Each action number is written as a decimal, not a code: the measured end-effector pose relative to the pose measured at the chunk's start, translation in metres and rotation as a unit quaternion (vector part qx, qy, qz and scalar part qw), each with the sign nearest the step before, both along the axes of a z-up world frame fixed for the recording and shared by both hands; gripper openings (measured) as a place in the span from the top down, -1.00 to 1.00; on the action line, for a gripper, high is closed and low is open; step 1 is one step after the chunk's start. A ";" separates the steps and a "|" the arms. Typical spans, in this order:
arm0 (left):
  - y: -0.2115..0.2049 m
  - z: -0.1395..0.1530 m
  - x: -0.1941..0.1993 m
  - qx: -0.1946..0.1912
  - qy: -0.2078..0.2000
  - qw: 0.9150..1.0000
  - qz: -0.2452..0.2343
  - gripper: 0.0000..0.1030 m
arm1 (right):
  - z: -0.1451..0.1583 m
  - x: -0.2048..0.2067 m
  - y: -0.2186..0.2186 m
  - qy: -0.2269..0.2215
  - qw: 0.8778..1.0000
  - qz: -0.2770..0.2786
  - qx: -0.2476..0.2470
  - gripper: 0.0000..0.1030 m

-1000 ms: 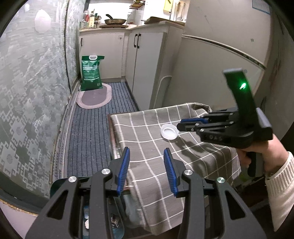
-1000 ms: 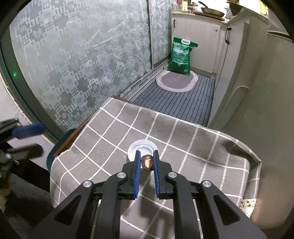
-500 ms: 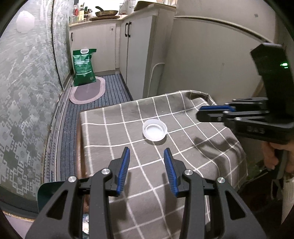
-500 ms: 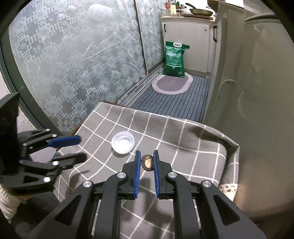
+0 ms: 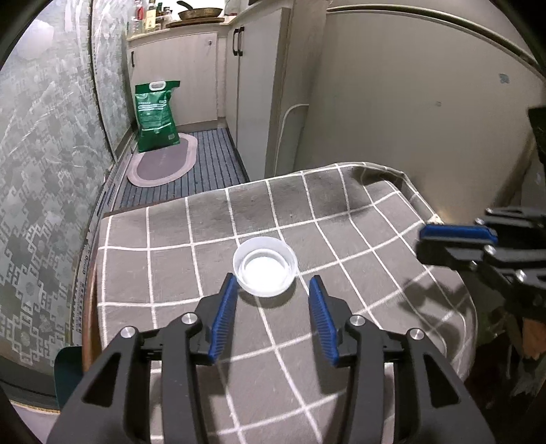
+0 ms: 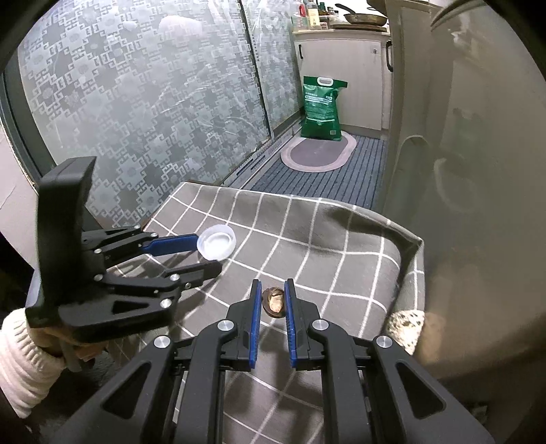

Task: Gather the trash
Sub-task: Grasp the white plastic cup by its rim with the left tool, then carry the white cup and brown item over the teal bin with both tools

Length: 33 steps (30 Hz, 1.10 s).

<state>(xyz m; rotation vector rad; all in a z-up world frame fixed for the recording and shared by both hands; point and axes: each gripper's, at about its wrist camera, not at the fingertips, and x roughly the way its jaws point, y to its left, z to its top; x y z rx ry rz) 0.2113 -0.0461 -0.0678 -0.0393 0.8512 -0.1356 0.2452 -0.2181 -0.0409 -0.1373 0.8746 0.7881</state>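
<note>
Left gripper (image 5: pixel 269 290), jaws opening, nothing clamped, lining up on shallow white plastic lid (image 5: pixel 264 271) just ahead; next: straddle, close. Right gripper (image 6: pixel 273 295) clamps brown nutshell scrap (image 6: pixel 274 301).

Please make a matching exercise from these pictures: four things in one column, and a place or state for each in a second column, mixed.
Things:
1. white lid
2. brown scrap
3. green bag
4. pan

Places:
a. on the kitchen counter
b. on the checked cloth, just ahead of the left tool
c. on the floor by the oval mat
d. pinched in the right tool

Pairs: 1-b, 2-d, 3-c, 4-a
</note>
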 end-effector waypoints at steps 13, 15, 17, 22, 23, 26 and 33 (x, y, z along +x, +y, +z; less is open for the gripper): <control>-0.007 -0.003 0.015 0.030 -0.011 0.998 0.053 0.04 | -0.003 -0.003 -0.011 0.002 1.000 -0.006 0.000 0.75; -0.008 -0.003 0.015 0.034 -0.013 0.998 0.053 0.19 | -0.003 -0.003 -0.011 0.002 1.000 -0.006 0.000 0.75; -0.006 -0.002 0.014 0.030 -0.014 0.998 0.052 0.19 | -0.004 -0.003 -0.011 0.003 1.000 -0.005 0.001 0.75; 0.005 0.002 0.008 0.012 -0.017 0.998 0.052 0.19 | -0.003 -0.004 -0.005 0.002 1.000 -0.001 -0.006 0.75; 0.007 0.004 0.007 0.010 -0.019 0.998 0.053 0.19 | -0.002 -0.003 -0.003 0.002 1.000 0.000 -0.006 0.75; 0.014 0.010 0.002 0.005 -0.024 0.998 0.053 0.20 | -0.001 -0.004 0.004 0.003 1.000 0.004 -0.009 0.75; 0.036 0.021 -0.012 -0.015 -0.029 0.998 0.060 0.20 | 0.004 -0.005 0.032 -0.001 1.000 0.017 -0.016 0.75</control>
